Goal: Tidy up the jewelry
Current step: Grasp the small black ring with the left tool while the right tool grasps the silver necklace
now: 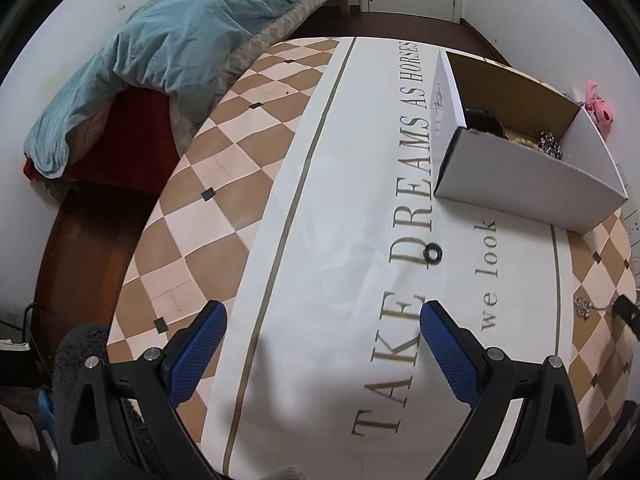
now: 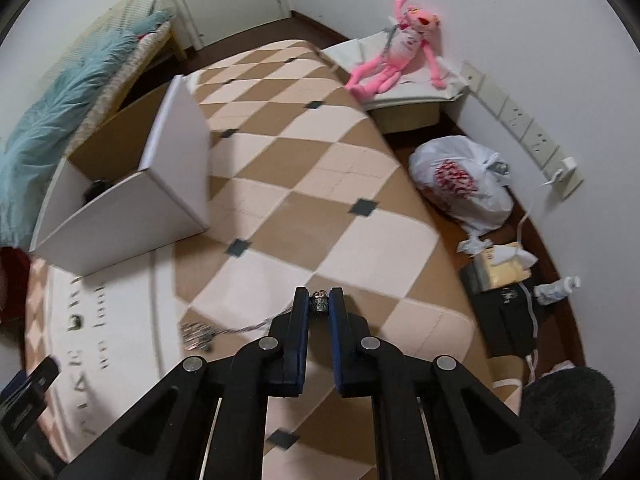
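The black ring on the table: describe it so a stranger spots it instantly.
Start at the white cardboard box on the printed tablecloth. Just nearer the left gripper, on the gold word DREAMS, lies the small black ring. It is plain, dark and alone; the other jewelry is silvery or beaded.

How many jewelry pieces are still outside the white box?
2. A black ring lies on the cloth's lettering, and a silver chain is pinched in the right hand-held gripper. More may be hidden.
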Motion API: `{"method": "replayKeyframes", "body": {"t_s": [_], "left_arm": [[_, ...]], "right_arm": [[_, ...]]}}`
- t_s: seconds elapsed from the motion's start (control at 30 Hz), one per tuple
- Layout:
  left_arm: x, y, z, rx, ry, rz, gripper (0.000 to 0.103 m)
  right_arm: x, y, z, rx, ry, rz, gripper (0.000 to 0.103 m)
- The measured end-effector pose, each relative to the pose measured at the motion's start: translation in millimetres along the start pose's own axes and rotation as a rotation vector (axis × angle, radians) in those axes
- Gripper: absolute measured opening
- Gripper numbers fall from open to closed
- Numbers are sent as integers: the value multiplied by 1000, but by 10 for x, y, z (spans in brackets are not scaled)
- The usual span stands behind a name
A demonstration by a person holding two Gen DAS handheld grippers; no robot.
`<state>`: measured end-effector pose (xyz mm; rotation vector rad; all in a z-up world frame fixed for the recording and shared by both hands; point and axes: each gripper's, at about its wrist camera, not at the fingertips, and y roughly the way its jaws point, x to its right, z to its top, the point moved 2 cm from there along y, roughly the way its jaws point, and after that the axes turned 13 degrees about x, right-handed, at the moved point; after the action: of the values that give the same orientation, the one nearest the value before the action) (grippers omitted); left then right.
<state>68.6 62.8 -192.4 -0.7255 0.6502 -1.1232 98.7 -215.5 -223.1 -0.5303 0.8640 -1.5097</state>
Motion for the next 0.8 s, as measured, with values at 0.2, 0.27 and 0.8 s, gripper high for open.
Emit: {"method": "replayKeyframes", "body": {"t_s": [0.2,0.27,0.8], "left_arm": [[210,180,116,-60,8,-118,98],[318,231,148,-58,35,-136,95],[542,117,186,-25,112,-259,10]], "right_arm": [[-174,-183,39,22,-18,55,10],[-191,-176,46,21,-19,54,10],[-155,-531,322,43,49,176,10]]}}
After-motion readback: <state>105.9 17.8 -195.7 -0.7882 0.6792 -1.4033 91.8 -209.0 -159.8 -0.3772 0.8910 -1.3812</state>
